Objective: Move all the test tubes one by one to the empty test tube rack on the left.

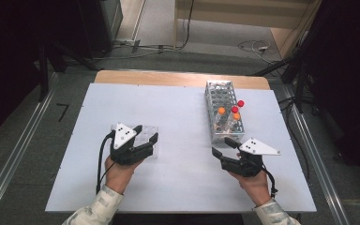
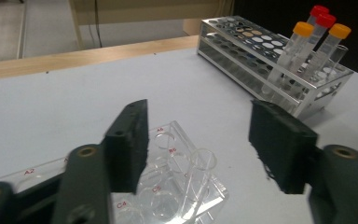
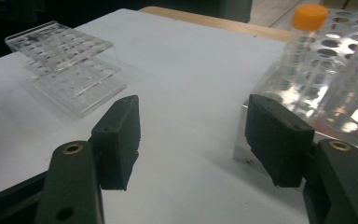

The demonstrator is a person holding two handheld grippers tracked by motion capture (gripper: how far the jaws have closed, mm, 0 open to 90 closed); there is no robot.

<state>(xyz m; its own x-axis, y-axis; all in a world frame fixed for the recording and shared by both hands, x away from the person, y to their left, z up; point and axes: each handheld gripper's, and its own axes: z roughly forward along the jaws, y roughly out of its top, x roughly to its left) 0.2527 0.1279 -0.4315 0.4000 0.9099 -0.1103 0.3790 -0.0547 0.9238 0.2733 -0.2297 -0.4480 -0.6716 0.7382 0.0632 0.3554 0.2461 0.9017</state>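
Orange caps (image 1: 221, 110) number two, red caps (image 1: 240, 103) two, racks two.

Two hand-held grippers over a white counter (image 1: 178, 126)

The left gripper (image 1: 148, 135) hovers with spread jaws over a clear acrylic tube rack (image 1: 143, 140); the right gripper (image 1: 223, 148) sits open just before a metal perforated tube rack (image 1: 221, 101) holding orange-capped and red-capped tubes (image 1: 234, 111).
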